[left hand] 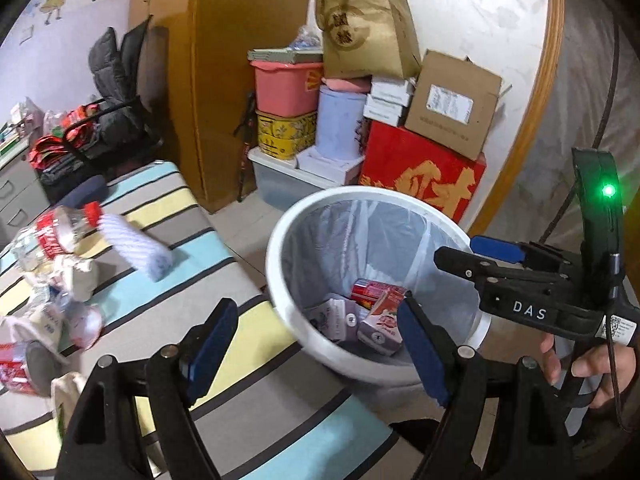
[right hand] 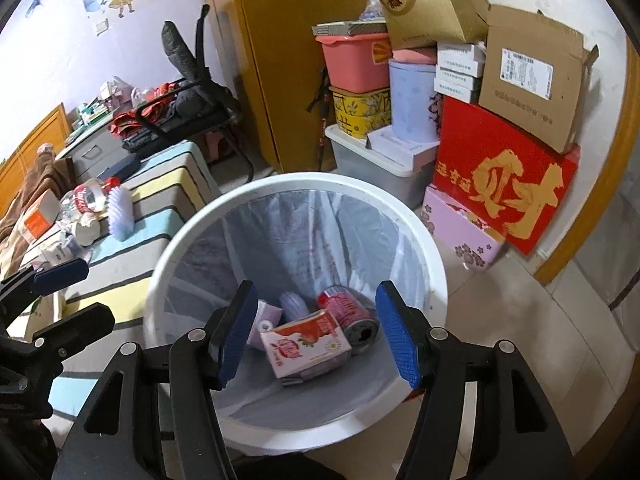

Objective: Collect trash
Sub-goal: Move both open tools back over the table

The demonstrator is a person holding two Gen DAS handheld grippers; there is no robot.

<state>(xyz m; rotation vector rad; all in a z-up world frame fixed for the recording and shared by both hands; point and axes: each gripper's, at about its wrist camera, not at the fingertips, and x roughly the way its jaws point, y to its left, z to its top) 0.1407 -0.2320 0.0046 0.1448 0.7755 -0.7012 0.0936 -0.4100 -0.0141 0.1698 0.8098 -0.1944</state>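
Both claws, left claw (left hand: 316, 344) and right claw (right hand: 316, 332), gape empty over round white bin (right hand: 434, 264).

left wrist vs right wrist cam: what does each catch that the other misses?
Left wrist only: the right gripper from the side, its green light and the hand holding it.

Right wrist only: the pink floral box under the red box, the orange-and-white box at far left, and the red can mouth-on.

Both: white bin with liner, strawberry carton inside, striped surface with leftover trash, both grippers open and empty.
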